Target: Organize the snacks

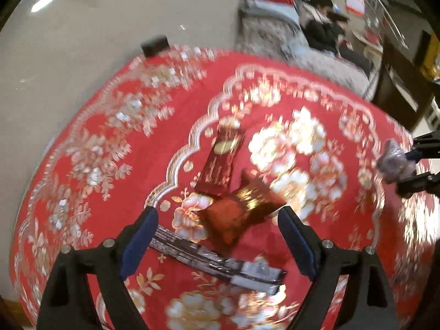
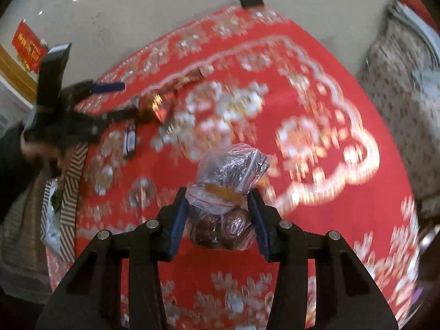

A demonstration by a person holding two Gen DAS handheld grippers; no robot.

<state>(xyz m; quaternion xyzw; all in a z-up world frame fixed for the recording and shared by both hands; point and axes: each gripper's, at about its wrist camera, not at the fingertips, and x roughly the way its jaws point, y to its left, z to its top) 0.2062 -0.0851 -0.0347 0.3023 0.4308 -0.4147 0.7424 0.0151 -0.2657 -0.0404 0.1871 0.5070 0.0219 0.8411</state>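
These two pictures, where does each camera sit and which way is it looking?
Left wrist view: sits on the left gripper, looks steeply down over open jaws at red snack packets on the red floral tablecloth.
Right wrist view: sits on the right gripper, looks down at the clear plastic bag its jaws clamp; a hand shows at left.
Shared: tablecloth, packets, bag, and each view shows the other gripper.
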